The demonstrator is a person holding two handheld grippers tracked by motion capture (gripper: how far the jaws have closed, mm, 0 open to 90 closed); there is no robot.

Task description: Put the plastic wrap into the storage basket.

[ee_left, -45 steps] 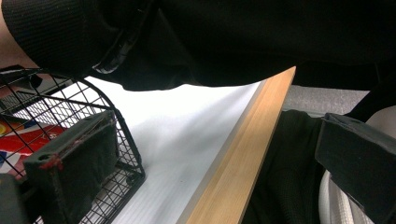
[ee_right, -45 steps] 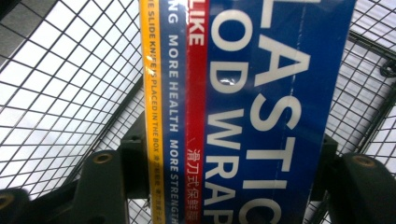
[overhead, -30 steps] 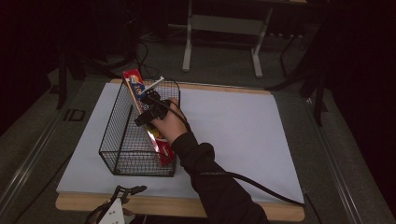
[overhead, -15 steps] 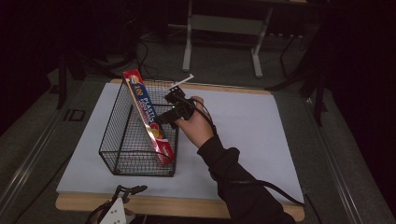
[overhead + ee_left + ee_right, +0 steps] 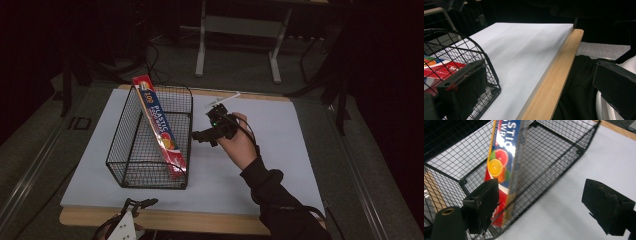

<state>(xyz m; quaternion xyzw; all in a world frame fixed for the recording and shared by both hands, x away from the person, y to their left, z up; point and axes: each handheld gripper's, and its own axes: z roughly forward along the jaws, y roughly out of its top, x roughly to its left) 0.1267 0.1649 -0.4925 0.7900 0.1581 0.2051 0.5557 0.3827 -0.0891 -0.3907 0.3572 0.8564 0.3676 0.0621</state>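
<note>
A long red and blue plastic wrap box (image 5: 161,127) leans slantwise inside a black wire basket (image 5: 131,131), its top end poking above the far rim. My right gripper (image 5: 201,136) hovers over the white mat just right of the basket, pointing at it, open with nothing between its jaws. In the right gripper view the box (image 5: 504,157) stands behind the basket's mesh (image 5: 554,162), beyond my right gripper (image 5: 546,201). My left gripper (image 5: 131,209) rests at the table's near edge, below the basket. Seen from its own camera, my left gripper (image 5: 539,87) is open and empty beside the basket's corner (image 5: 489,72).
A white mat (image 5: 280,150) covers most of the wooden table (image 5: 200,220), with bare room to the right of the basket. A dark sleeve (image 5: 280,200) reaches in from the near right. A metal stand (image 5: 237,30) is on the floor beyond the table.
My right gripper has drawn back to the right, from over the box inside the basket to above the mat outside it. The box stays leaning in the basket. My left gripper has kept still.
</note>
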